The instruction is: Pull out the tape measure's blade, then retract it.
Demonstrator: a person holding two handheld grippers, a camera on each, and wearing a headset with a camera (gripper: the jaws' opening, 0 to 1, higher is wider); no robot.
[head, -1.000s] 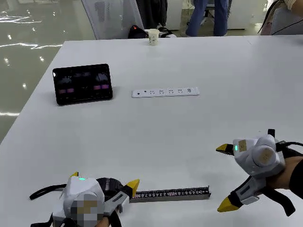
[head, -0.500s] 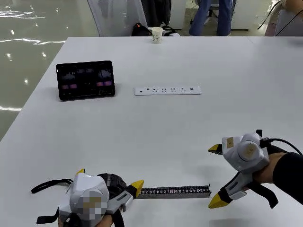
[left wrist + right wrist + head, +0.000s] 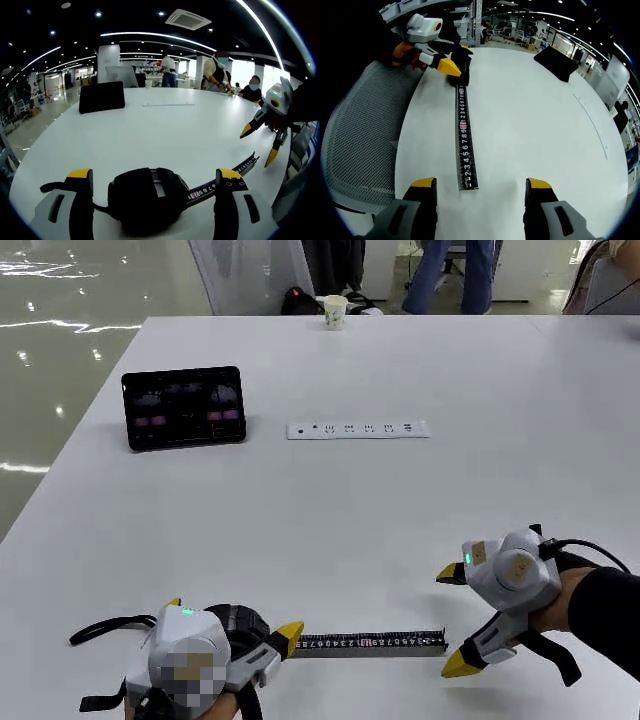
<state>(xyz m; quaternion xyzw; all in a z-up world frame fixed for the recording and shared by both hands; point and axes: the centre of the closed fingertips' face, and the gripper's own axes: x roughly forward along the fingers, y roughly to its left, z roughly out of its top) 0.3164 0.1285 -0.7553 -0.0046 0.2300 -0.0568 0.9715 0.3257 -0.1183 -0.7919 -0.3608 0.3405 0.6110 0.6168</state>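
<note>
The black tape measure case lies near the table's front edge, with its blade pulled out flat to the right. My left gripper stands open, one jaw on each side of the case, with small gaps showing. My right gripper is open at the blade's free end. In the right gripper view the blade runs away from me, and its tip lies between the two jaws of the right gripper, nearer the left one. The left gripper view shows the right gripper beyond the blade.
On the white table a dark tablet stands at the left, a white power strip lies mid-table, and a paper cup sits at the far edge. A grey mesh chair is by the near edge. People stand beyond the table.
My right gripper has moved left and down to the blade's free end, still open. The case, the blade and my left gripper have stayed put; the head camera shifted slightly.
</note>
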